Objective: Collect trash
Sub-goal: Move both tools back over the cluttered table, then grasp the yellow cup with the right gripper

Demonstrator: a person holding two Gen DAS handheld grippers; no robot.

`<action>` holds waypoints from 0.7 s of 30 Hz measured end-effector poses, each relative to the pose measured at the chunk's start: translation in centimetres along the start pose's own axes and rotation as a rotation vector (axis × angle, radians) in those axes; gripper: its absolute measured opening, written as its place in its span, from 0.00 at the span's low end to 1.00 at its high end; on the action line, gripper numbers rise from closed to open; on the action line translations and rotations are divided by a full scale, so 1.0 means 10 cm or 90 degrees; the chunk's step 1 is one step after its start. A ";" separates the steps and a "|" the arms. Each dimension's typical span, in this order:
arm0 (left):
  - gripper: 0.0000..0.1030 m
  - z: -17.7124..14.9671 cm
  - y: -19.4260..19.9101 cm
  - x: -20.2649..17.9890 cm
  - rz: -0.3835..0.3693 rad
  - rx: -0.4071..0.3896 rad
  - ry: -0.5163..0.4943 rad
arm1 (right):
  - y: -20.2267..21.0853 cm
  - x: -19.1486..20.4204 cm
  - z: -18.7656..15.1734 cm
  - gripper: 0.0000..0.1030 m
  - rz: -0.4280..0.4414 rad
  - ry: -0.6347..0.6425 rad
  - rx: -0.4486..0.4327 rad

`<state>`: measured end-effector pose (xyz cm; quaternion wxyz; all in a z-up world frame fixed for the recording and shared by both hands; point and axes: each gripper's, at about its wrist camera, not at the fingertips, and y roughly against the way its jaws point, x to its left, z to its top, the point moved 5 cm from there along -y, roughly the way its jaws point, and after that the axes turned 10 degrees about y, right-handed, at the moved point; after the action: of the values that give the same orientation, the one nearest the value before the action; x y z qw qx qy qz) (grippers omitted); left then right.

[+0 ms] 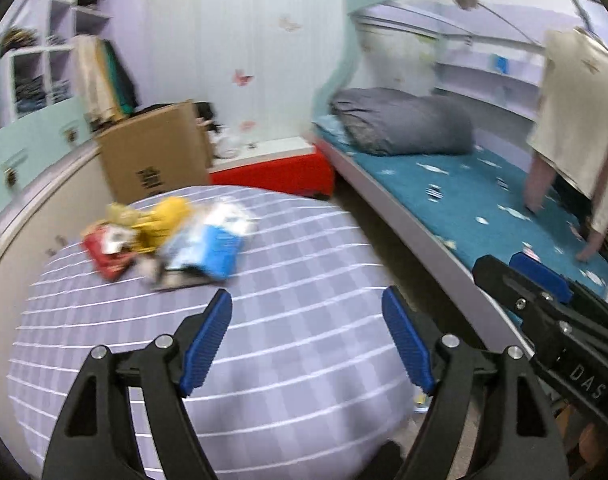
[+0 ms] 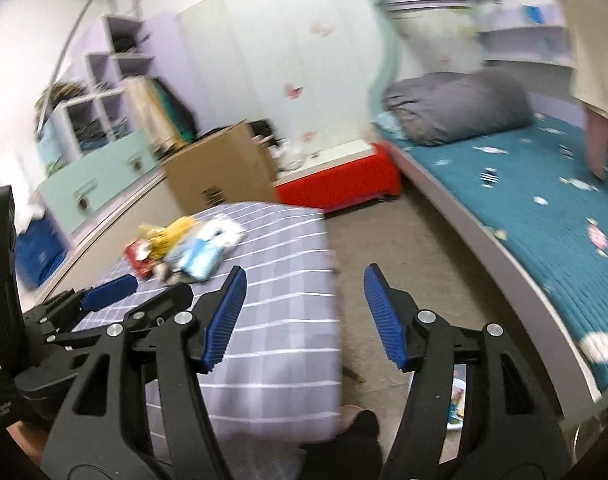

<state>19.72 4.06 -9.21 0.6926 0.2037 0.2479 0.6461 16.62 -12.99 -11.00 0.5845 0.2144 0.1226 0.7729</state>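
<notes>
Both my grippers hang over a checked lilac tabletop (image 1: 263,320), blurred in mid-sweep. My left gripper (image 1: 307,336) gapes wide with nothing between its blue pads (image 1: 205,344). My right gripper (image 2: 304,316) is spread just as wide, also bare, straddling the table's right edge above the floor. The trash pile (image 1: 163,236), red, yellow and blue-white wrappers heaped together, lies ahead and left of both grippers, well apart from them. Beyond it stands a cardboard box (image 1: 151,156); a teal-covered bed (image 1: 484,200) runs to my right.
</notes>
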 end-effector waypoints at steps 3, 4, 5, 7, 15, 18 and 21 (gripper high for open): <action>0.74 0.08 -0.02 0.52 0.044 -0.003 0.032 | -0.27 0.38 0.06 0.59 0.032 0.035 0.019; 0.74 0.09 -0.03 0.68 0.056 -0.002 0.042 | -0.36 0.49 0.09 0.59 0.044 0.044 0.024; 0.74 0.12 -0.05 0.83 0.068 -0.001 0.053 | -0.48 0.62 0.11 0.59 0.056 0.054 0.033; 0.74 0.15 -0.08 1.14 0.087 0.002 0.079 | -0.68 0.86 0.13 0.59 0.082 0.071 0.047; 0.74 0.31 -0.26 2.03 0.138 0.010 0.129 | -1.23 1.53 0.25 0.59 0.093 0.161 0.084; 0.74 0.36 -0.37 2.22 0.144 0.022 0.145 | -1.47 1.73 0.34 0.59 0.088 0.191 0.094; 0.74 0.41 -0.49 2.41 0.162 0.029 0.151 | -1.67 1.88 0.39 0.59 0.076 0.224 0.102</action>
<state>27.08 27.77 -10.86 0.5666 0.1713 0.3143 0.7422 28.45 9.55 -11.41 0.4883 0.1289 0.2706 0.8196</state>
